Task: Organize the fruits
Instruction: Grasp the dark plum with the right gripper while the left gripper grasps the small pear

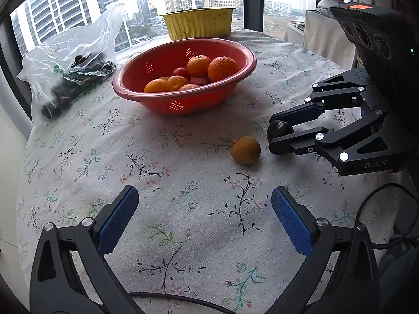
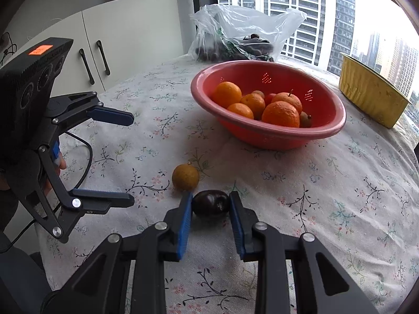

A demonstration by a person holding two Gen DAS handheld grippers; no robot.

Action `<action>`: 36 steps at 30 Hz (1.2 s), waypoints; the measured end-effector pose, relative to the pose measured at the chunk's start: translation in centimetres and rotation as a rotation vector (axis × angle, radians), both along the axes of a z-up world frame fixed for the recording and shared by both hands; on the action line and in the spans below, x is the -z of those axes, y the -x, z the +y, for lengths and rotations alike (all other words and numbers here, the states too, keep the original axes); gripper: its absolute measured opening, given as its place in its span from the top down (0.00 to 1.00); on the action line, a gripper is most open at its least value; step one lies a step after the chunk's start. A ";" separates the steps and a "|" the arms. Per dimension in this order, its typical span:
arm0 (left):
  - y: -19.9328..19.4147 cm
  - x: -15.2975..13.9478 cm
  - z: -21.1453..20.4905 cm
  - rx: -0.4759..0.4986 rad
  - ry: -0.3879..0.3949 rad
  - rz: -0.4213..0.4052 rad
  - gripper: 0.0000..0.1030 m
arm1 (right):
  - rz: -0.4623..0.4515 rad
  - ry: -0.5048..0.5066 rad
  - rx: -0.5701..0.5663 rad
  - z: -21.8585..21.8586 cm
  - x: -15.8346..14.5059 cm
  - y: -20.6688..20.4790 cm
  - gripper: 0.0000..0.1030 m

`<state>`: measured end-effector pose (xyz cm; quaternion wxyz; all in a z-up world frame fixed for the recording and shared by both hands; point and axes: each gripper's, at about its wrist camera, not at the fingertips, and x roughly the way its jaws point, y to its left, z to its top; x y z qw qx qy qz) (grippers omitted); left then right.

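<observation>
My right hand-held gripper [image 2: 210,205] is pinching the small dark purple round fruit [image 2: 211,205] on the flowery tabletop [image 2: 327,183]. The red plastic bowl [image 2: 275,130] sits ahead (a bit right). My left hand-held gripper [image 1: 204,209] is wide open, empty.

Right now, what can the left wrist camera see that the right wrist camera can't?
Only the left wrist view shows the left claw from behind, open over bare tablecloth. Only the right wrist view shows the white cupboard doors and the right claw up close, shut on the dark fruit. Both show the red bowl of oranges, the plastic bag, the yellow tub and the loose brownish fruit.
</observation>
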<state>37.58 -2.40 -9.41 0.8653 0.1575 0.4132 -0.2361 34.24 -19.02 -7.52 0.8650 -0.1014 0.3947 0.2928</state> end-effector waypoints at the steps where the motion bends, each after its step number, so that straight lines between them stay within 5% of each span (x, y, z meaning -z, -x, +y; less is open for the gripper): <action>1: -0.2 0.0 -0.3 0.002 -0.001 0.001 0.00 | 0.000 -0.003 0.005 -0.1 -0.1 0.1 0.70; 10: -2.1 0.3 -2.8 0.033 -0.005 0.004 0.02 | -0.004 -0.029 0.062 -1.7 -0.4 1.0 0.70; 12: -2.2 0.4 -3.2 0.040 -0.005 0.005 0.09 | -0.005 -0.028 0.075 -2.0 -0.4 1.2 0.70; 17: -2.8 0.7 -4.1 0.051 -0.007 0.018 0.43 | -0.007 -0.039 0.093 -2.6 -0.4 1.2 0.70; 21: -2.7 0.8 -4.7 0.068 -0.009 0.017 0.52 | -0.011 -0.043 0.095 -2.8 -0.5 1.2 0.70; 23: -2.6 0.9 -5.0 0.076 -0.007 0.021 0.64 | -0.011 -0.046 0.099 -2.9 -0.5 1.1 0.70; 29: -2.5 1.2 -5.5 0.097 -0.013 0.026 0.74 | -0.013 -0.050 0.101 -3.0 -0.4 1.2 0.70; 36: -2.3 1.2 -5.4 0.099 -0.001 0.019 0.74 | -0.021 -0.056 0.105 -3.1 -0.7 1.2 0.70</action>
